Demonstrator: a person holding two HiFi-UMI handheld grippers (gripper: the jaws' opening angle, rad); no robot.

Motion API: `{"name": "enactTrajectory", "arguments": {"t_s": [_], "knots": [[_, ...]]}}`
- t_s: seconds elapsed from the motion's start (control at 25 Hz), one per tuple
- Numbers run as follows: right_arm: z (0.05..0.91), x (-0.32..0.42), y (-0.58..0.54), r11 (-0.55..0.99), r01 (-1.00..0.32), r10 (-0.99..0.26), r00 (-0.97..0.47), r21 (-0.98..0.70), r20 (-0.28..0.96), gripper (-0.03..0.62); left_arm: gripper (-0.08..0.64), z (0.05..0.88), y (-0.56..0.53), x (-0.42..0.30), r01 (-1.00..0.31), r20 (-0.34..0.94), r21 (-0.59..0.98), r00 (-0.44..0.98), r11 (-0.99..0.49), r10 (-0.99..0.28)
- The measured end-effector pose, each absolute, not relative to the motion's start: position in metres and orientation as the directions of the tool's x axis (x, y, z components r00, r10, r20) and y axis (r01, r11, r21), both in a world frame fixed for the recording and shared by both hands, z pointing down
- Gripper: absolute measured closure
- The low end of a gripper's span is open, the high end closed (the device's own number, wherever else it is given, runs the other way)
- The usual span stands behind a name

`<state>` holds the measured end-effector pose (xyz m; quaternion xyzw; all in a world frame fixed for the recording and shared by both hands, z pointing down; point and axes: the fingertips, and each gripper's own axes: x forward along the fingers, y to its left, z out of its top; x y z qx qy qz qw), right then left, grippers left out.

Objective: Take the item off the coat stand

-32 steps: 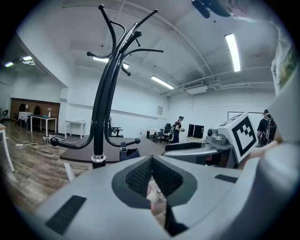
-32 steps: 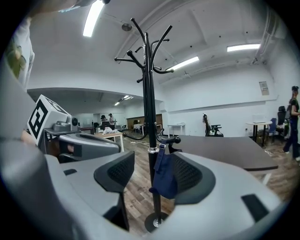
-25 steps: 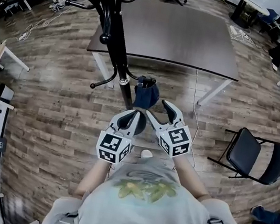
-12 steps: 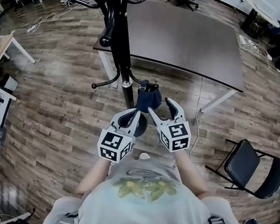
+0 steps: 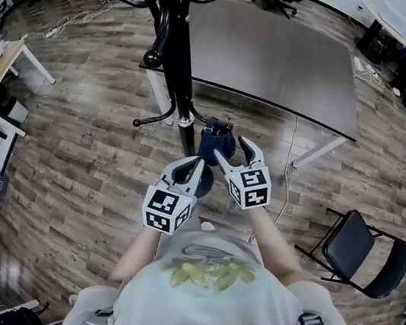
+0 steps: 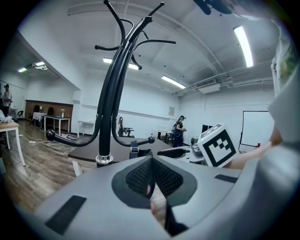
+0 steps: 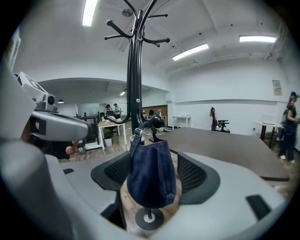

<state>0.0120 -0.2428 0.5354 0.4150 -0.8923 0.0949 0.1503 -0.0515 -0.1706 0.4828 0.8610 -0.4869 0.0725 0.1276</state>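
The dark blue fabric cap [image 5: 210,140] hung by its strap from a low ball-tipped hook [image 7: 152,123] on the black metal coat stand [image 5: 176,53], its long axis running straight down toward the floor. It lay directly ahead of the right gripper [image 5: 231,149], whose jaws were opening, one either side of the cap without the pads pressing on it. The left gripper [image 5: 196,164], pressed together on nothing, sat just beside and farther back. The right was nearer, so lifting the strap off seemed its job.
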Motion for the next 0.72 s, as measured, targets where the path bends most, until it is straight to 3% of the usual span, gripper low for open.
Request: {"name": "enactTrajectory", "arguments": {"t_s": [0.52,0.72], "knots": [[0.576,0.004,-0.258,0.645,-0.764,-0.683,-0.589,-0.021,0.432,0.296,0.545,0.493,-0.173,-0.053,-0.860,0.266,0.168,0.511,-0.482,-0.818],[0.579,0.004,-0.254,0.667,-0.745,-0.673,-0.596,0.013,0.439,0.459,0.545,0.496,-0.171,-0.053,-0.860,0.271,0.171,0.510,-0.480,-0.816]]}}
